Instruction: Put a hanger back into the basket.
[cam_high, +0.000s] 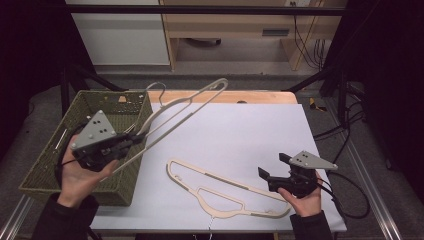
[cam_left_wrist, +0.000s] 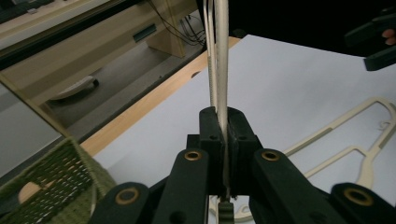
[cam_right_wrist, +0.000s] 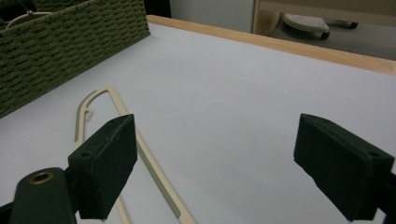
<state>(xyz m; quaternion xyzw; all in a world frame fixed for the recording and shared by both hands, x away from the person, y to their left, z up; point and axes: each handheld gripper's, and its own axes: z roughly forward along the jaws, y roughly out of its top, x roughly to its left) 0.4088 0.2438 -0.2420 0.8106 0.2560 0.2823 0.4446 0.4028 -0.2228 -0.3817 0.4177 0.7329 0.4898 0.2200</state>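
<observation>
My left gripper (cam_high: 131, 141) is shut on a cream clothes hanger (cam_high: 187, 106) and holds it in the air, slanting up from the basket's right wall toward the table's far edge. In the left gripper view the hanger's bar (cam_left_wrist: 221, 60) runs up from between the pressed pads. A second cream hanger (cam_high: 220, 187) lies flat on the white table sheet (cam_high: 240, 130) near the front. My right gripper (cam_high: 272, 167) stands open at the front right, just right of that hanger. In the right gripper view the flat hanger (cam_right_wrist: 140, 154) passes by the left pad (cam_right_wrist: 105, 168).
A green woven basket (cam_high: 37, 170) stands at the table's left side, with a pale item inside at its far end (cam_high: 122, 99). The wooden table edge (cam_high: 260, 96) runs along the back. Dark frame posts and cables stand on the right.
</observation>
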